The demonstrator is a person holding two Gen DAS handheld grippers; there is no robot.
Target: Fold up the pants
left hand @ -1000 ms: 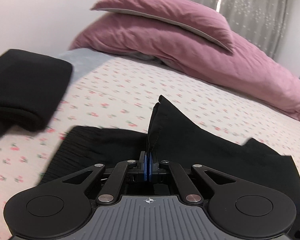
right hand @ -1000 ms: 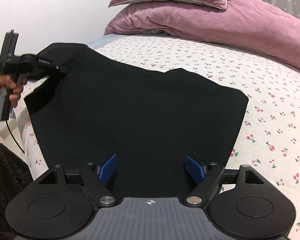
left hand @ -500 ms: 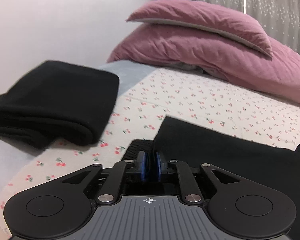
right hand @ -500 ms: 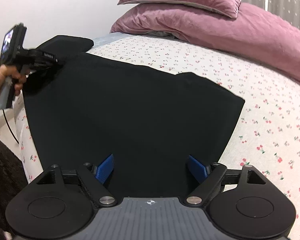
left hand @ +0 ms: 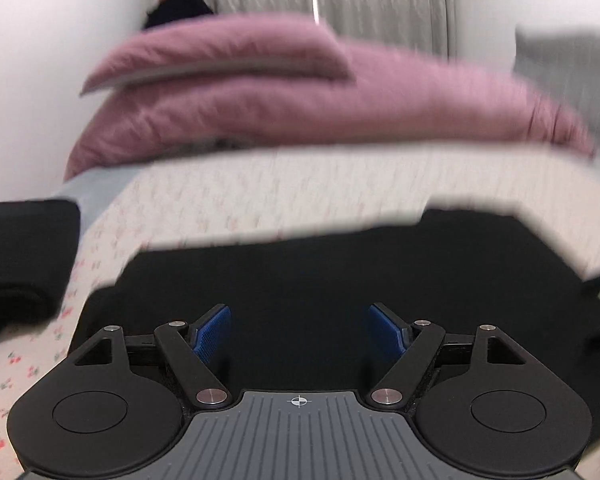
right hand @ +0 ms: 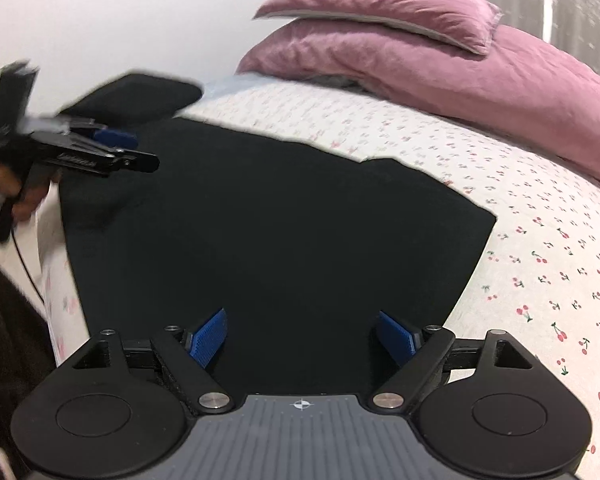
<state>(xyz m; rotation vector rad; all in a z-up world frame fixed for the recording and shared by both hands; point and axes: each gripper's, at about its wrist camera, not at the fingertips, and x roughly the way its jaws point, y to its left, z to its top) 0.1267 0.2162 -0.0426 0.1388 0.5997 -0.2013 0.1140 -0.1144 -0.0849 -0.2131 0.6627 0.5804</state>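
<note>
The black pants [right hand: 276, 232] lie folded flat on the cherry-print bed sheet [right hand: 540, 264]; they also show in the blurred left wrist view [left hand: 320, 272]. My left gripper [left hand: 300, 332] is open and empty over the pants' left part; it shows from the side in the right wrist view [right hand: 116, 148], above the pants' left edge. My right gripper [right hand: 302, 336] is open and empty over the pants' near edge.
A second folded black garment [left hand: 20, 256] lies at the bed's left edge, also in the right wrist view [right hand: 140, 96]. Pink pillows [right hand: 420, 48] are stacked at the bed's far side. A white wall is on the left, curtains behind.
My left gripper has opened and let go of the pants' edge, which now lies flat. It has swung right with motion blur. My right gripper stays open.
</note>
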